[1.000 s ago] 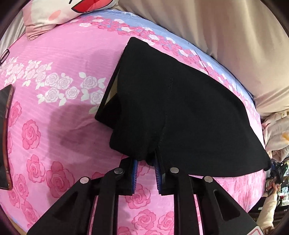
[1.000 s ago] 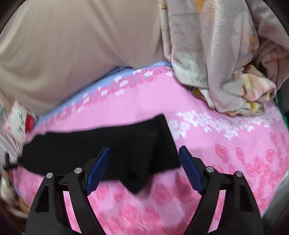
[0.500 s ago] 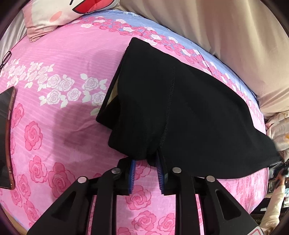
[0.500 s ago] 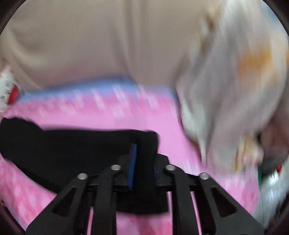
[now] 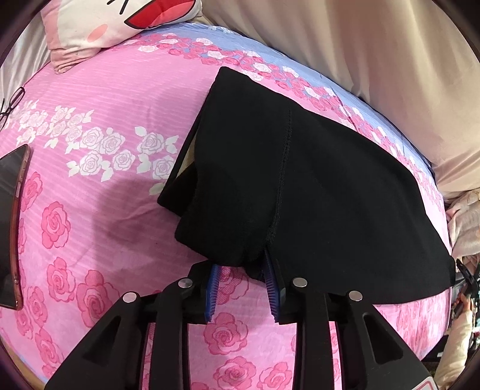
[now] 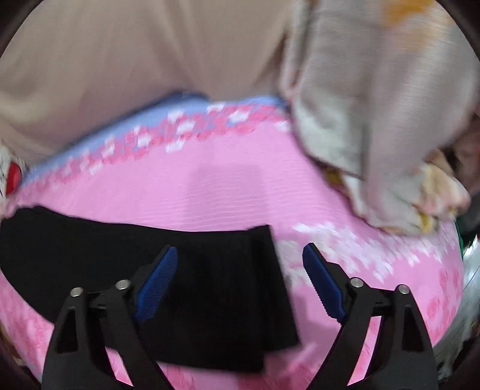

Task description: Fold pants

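Black pants (image 5: 315, 186) lie on a pink rose-print bed sheet (image 5: 99, 126). In the left wrist view my left gripper (image 5: 243, 288) is nearly closed, its blue pads pinching the near corner of the pants by the seam. In the right wrist view the pants' leg end (image 6: 216, 288) lies flat under my right gripper (image 6: 240, 282), which is open wide above it and holds nothing.
A Hello Kitty pillow (image 5: 120, 24) lies at the bed's far left, glasses (image 5: 12, 103) and a phone (image 5: 12, 228) at the left edge. A beige curtain (image 5: 375, 54) hangs behind. A grey patterned blanket (image 6: 384, 120) is heaped at the right.
My right gripper was shut on the pants' leg end half a second ago; now it is open and the leg end lies flat. The left gripper keeps its hold, with the jaws slightly wider.
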A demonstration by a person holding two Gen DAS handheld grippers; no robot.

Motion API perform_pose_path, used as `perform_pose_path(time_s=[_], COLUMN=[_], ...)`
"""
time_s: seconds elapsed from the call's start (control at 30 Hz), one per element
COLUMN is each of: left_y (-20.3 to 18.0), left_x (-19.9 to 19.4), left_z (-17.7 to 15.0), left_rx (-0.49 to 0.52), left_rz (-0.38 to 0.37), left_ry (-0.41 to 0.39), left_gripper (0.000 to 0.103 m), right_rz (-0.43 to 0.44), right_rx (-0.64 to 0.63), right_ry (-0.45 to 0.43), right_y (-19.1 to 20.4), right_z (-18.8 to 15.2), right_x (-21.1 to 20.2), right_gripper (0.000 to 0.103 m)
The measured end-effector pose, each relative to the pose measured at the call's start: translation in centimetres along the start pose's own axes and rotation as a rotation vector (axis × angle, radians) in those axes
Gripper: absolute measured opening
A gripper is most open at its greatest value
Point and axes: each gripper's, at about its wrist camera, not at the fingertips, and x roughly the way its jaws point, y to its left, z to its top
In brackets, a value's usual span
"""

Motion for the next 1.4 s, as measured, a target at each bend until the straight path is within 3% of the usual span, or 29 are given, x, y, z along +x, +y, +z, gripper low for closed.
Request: perform_pose_path(time_s=[0.03, 0.1, 0.17, 0.23, 0.3, 0.37, 0.43, 0.47, 0.5, 0.53, 0.6, 0.63, 0.67, 0.7, 0.77, 0.83, 0.9, 1.03, 1.13, 1.23, 1.27, 1.3, 1.33, 1.37, 1.4], left_y=[0.1, -0.3, -1.3, -2.5, -2.9, -2.8, -2.2, -1.5, -0.9, -0.4, 1.0, 1.7, 2.5, 3.3, 5.3, 6.7, 7.2, 5.6, 3.6, 2.4, 2.3, 2.2, 1.9, 1.6, 1.3], left_x=[0.0, -0.2, -0.9, -2.3, -2.8, -1.7, -0.1, 0.6, 0.5, 0.1, -0.8, -1.2, -1.6, -2.1, -2.9, -4.2, -5.2, -4.0, -0.7, 2.8, 3.6, 4.2, 4.8, 5.2, 5.3], left_z=[0.0, 0.3, 1.0, 2.3, 3.3, 3.8, 3.4, 2.7, 2.2, 1.6, 0.3, -0.3, -0.8, -1.2, -1.6, -0.8, 0.4, 5.3, 8.5, 11.0, 11.6, 12.1, 12.6, 13.1, 13.5], left_rx=[-0.007, -0.007, 0.042, 0.075, 0.069, 0.077, 0.078, 0.057, 0.039, 0.025, 0.004, -0.004, -0.019, -0.031, -0.068, -0.138, -0.168, -0.128, -0.058, -0.005, -0.004, 0.004, 0.017, 0.037, 0.052], left_rz=[0.001, 0.018, 0.071, 0.07, 0.039, 0.041, 0.057, 0.043, 0.022, 0.018, -0.004, -0.008, 0.035, 0.086, 0.078, 0.122, 0.081, 0.042, 0.026, 0.081, 0.091, 0.09, 0.096, 0.112, 0.139], left_ry=[-0.005, -0.027, -0.076, -0.164, -0.193, -0.175, -0.138, -0.125, -0.13, -0.137, -0.14, -0.136, -0.139, -0.151, -0.154, -0.198, -0.237, -0.228, -0.132, -0.049, -0.039, -0.033, -0.031, -0.033, -0.051], left_gripper=[0.029, 0.024, 0.016, 0.013, 0.013, 0.017, 0.018, 0.021, 0.024, 0.028, 0.03, 0.041, 0.062, 0.068, 0.069, 0.065, 0.065, 0.067, 0.068, 0.068, 0.064, 0.053, 0.009, 0.0, 0.0], right_rz=[-0.024, -0.081, -0.097, -0.095, -0.109, -0.144, -0.115, -0.104, -0.131, -0.174, -0.197, -0.232, -0.225, -0.179, -0.038, 0.139, 0.278, 0.45, 0.47, 0.454, 0.446, 0.448, 0.463, 0.462, 0.456], right_rx=[-0.018, -0.081, -0.069, -0.023, -0.011, -0.005, 0.033, 0.055, 0.087, 0.129, 0.146, 0.143, 0.129, 0.105, 0.015, -0.094, -0.205, -0.379, -0.479, -0.526, -0.53, -0.528, -0.524, -0.524, -0.527], right_ry=[0.039, -0.006, -0.112, -0.232, -0.262, -0.188, -0.002, -0.054, -0.072, -0.094, -0.171, -0.213, -0.247, -0.262, -0.279, -0.251, -0.204, -0.12, -0.073, -0.044, -0.041, -0.031, 0.0, 0.038, 0.054], right_y=[1.0, 2.7, 3.1, 2.4, 1.4, -0.2, -2.1, -2.4, -2.7, -3.0, -2.7, -2.0, -0.7, 0.5, 6.2, 13.1, 20.7, 33.5, 40.8, 45.2, 45.7, 46.5, 47.0, 47.8, 48.1], right_z=[0.1, 0.5, 1.8, 3.2, 3.6, 3.0, 0.7, 0.0, -0.2, -0.4, -0.4, -0.2, 0.2, 0.5, 2.1, 3.5, 4.5, 5.3, 5.4, 5.4, 5.3, 5.4, 5.5, 5.5, 5.6], right_x=[1.5, 1.3, -1.1, -4.4, -5.2, -2.7, 2.1, 1.8, 1.1, 0.1, -2.3, -3.8, -5.1, -5.9, -6.8, -6.0, -3.9, 0.8, 4.4, 6.8, 6.8, 7.5, 8.5, 9.6, 9.9], right_gripper=[0.025, 0.019, 0.017, 0.017, 0.016, 0.018, 0.027, 0.03, 0.056, 0.066, 0.067, 0.067, 0.069, 0.069, 0.069, 0.069, 0.071, 0.071, 0.071, 0.071, 0.071, 0.07, 0.06, 0.049, 0.031])
